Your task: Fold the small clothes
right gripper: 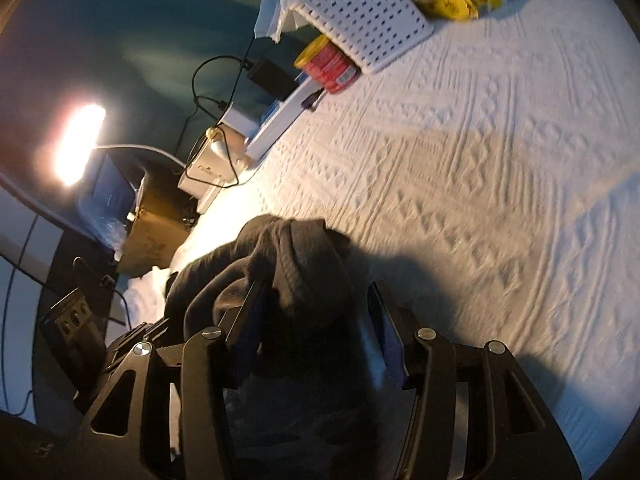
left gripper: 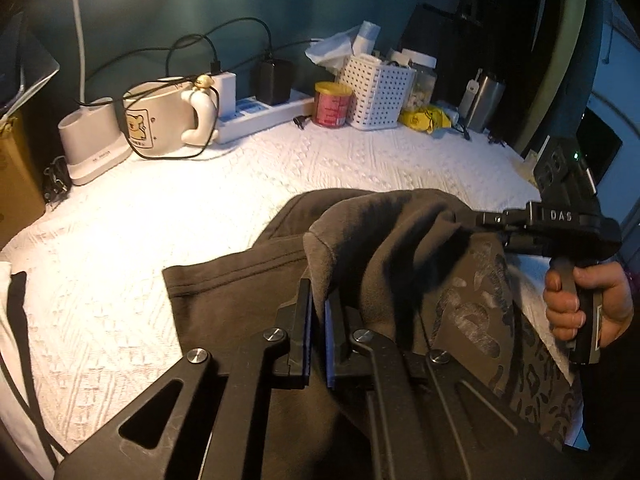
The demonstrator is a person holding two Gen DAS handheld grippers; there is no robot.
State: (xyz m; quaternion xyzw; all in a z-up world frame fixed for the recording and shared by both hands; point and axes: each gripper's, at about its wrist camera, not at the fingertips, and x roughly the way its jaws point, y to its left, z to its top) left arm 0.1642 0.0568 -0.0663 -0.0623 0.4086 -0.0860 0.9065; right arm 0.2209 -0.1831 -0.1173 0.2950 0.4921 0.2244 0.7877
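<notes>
1. Near the white basket [left gripper: 378,92], on the white quilted cover [left gripper: 200,220] just in front of it, lies the dark garment [left gripper: 248,292], its printed part toward my right hand [left gripper: 588,304].
2. My left gripper [left gripper: 318,320] has its fingers clamped on a raised fold of the cloth.
3. My right gripper [right gripper: 316,312] has its fingers apart, a bunched edge lying loosely between them.
4. I judge the fold only begun; next I should close the right fingers, then carry both edges across together.
</notes>
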